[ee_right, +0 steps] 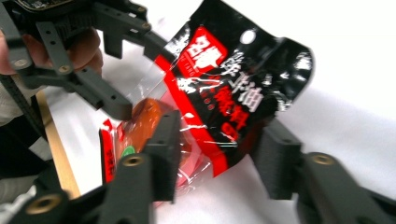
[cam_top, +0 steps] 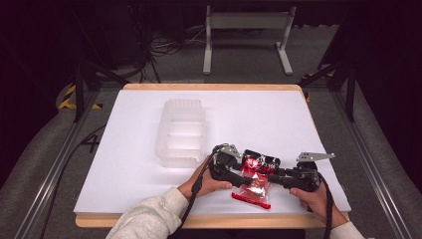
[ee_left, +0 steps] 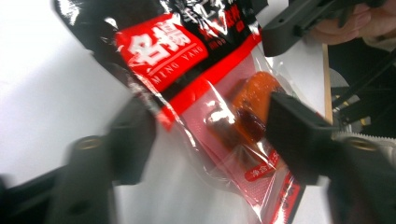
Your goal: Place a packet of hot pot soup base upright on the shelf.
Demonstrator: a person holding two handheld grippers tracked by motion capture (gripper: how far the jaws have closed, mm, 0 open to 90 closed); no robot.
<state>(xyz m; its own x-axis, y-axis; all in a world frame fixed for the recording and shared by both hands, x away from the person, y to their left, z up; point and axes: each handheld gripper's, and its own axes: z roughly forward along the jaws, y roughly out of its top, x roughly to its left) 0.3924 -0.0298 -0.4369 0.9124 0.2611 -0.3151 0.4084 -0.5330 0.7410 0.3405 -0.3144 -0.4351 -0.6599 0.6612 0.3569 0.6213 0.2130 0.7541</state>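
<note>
In the high view, we see a red-and-black snack packet (cam_top: 255,178) near the tabletop's (cam_top: 124,164) front edge, right of a translucent plastic container (cam_top: 181,132). It lies between the left hand-held gripper (cam_top: 238,168) and right hand-held gripper (cam_top: 278,175), equally near both, its long axis running front to back.

In the left gripper view, the packet (ee_left: 196,84) sits between parted jaws, seemingly unclamped.

In the right gripper view, the packet (ee_right: 224,102) again lies between spread jaws, seemingly ungripped.
</note>
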